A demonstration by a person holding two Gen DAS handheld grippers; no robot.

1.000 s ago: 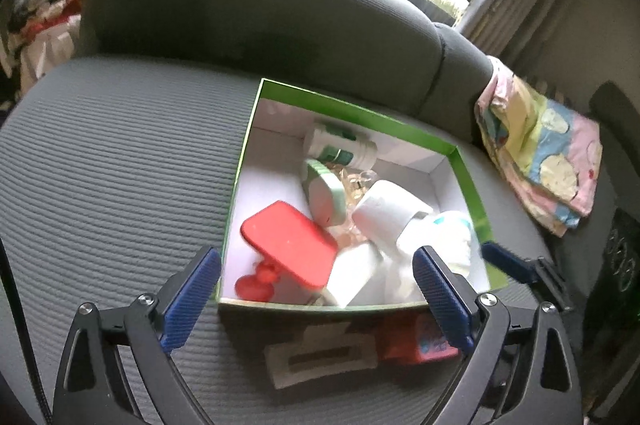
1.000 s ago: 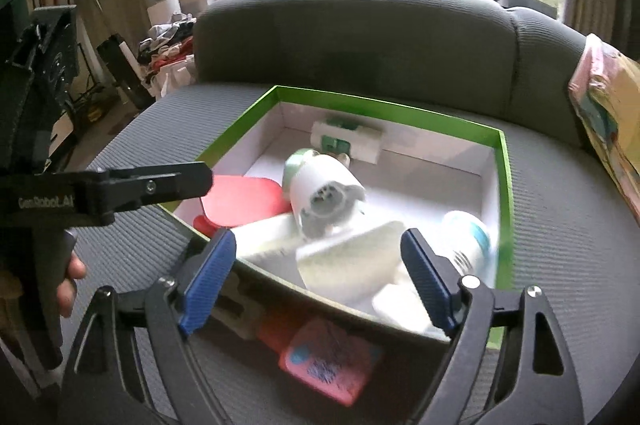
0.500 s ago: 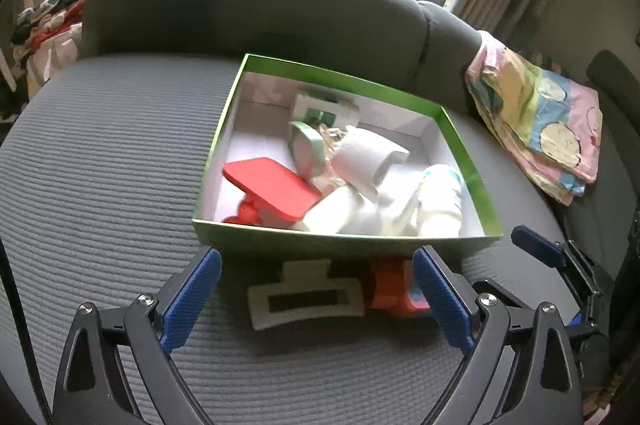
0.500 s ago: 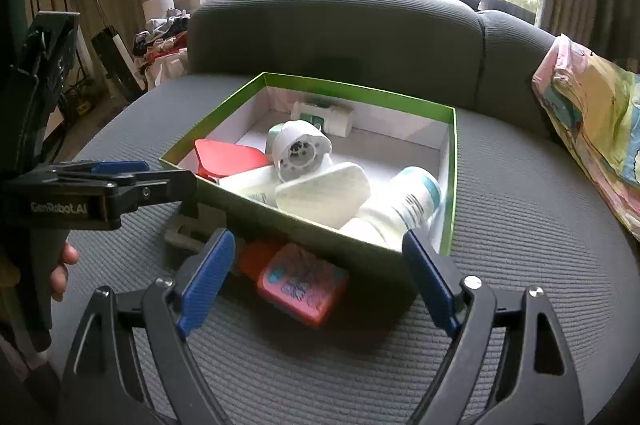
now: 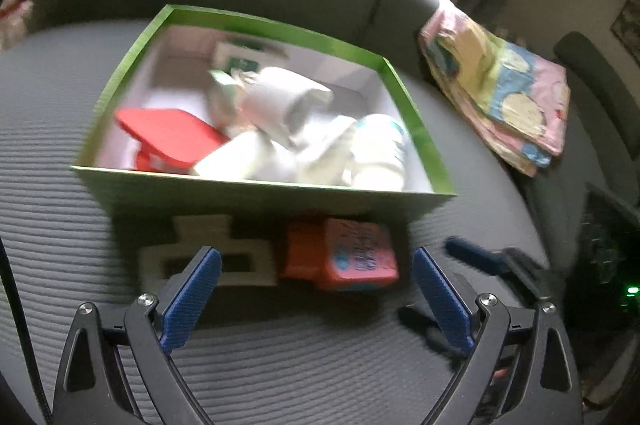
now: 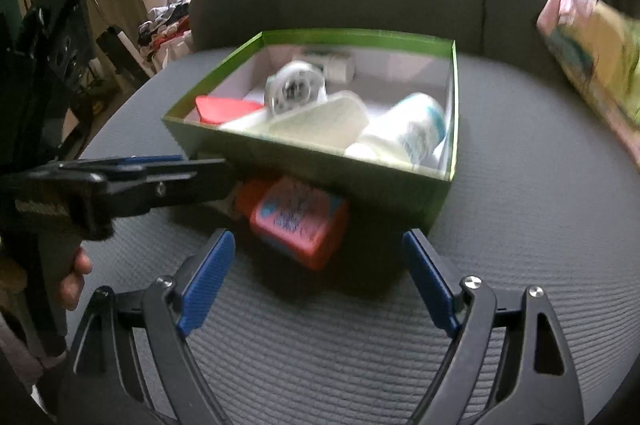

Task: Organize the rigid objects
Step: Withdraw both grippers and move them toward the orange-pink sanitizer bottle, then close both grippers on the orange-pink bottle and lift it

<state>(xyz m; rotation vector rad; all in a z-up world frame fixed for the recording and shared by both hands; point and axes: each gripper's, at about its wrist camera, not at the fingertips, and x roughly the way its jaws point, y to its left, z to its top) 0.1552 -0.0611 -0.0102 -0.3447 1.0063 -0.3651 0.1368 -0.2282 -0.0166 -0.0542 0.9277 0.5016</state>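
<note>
Left wrist view: the left gripper (image 5: 316, 289) stands wide open and empty at lower centre, above a cream hair clip (image 5: 208, 253) and an orange-red bottle (image 5: 340, 257) lying just below the green box (image 5: 260, 193) (its contents blurred). Right wrist view: the right gripper (image 6: 318, 277) gapes equally wide, holding nothing, at the lower middle.

Both wrist cameras look steeply down across the sofa seat from its near side, close to the green box (image 5: 256, 191) they share.
</note>
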